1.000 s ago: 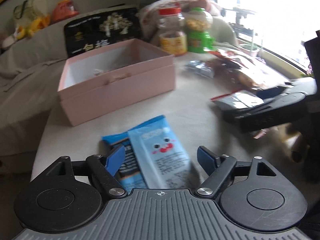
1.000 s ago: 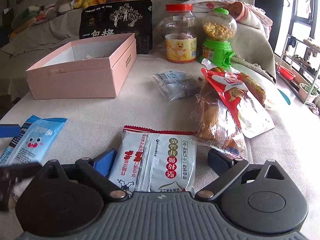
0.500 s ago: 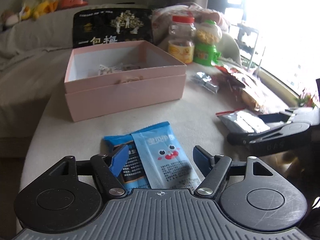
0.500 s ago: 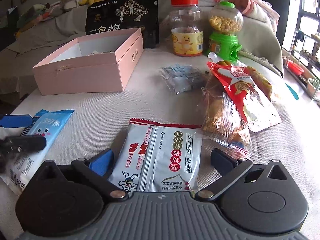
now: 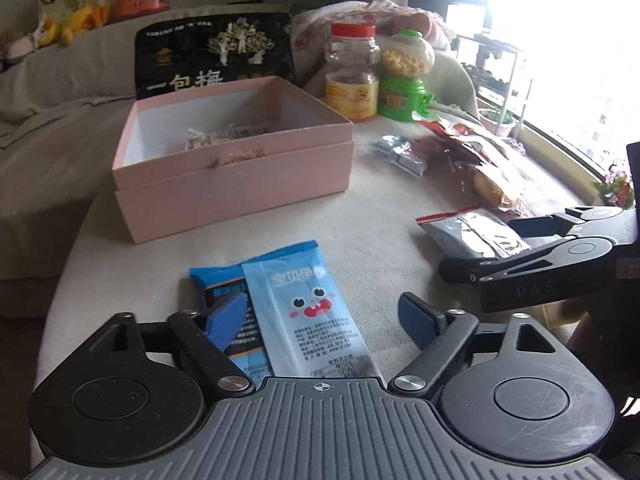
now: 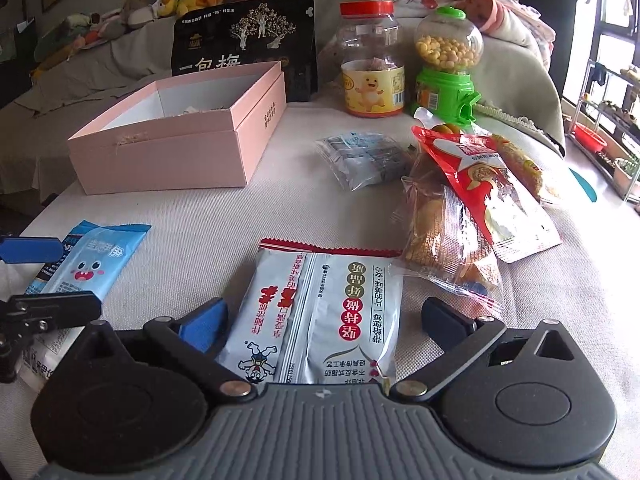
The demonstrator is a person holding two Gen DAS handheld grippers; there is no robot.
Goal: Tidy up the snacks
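My left gripper (image 5: 322, 314) is open, its jaws on either side of a light blue packet with a cartoon face (image 5: 308, 304) that lies on a darker blue packet (image 5: 218, 284). My right gripper (image 6: 324, 314) is open around a silver packet with a red top edge (image 6: 320, 312) lying flat on the table. That silver packet also shows in the left wrist view (image 5: 468, 232), with the right gripper (image 5: 536, 252) over it. The light blue packet appears at the left of the right wrist view (image 6: 90, 260). An open pink box (image 5: 232, 156) (image 6: 180, 144) stands behind, with small items inside.
A black pouch (image 6: 244, 40), a red-lidded jar (image 6: 370, 60) and a green candy dispenser (image 6: 446, 64) stand at the back. A clear bag of wrapped sweets (image 6: 364, 158), a red snack bag (image 6: 488, 188) and clear biscuit bags (image 6: 444, 236) lie right. The table edge curves at left (image 5: 68, 272).
Both grippers have drawn back slightly and risen; the left view swung right and steadied. Both packets lie where they were and both grippers stay open.
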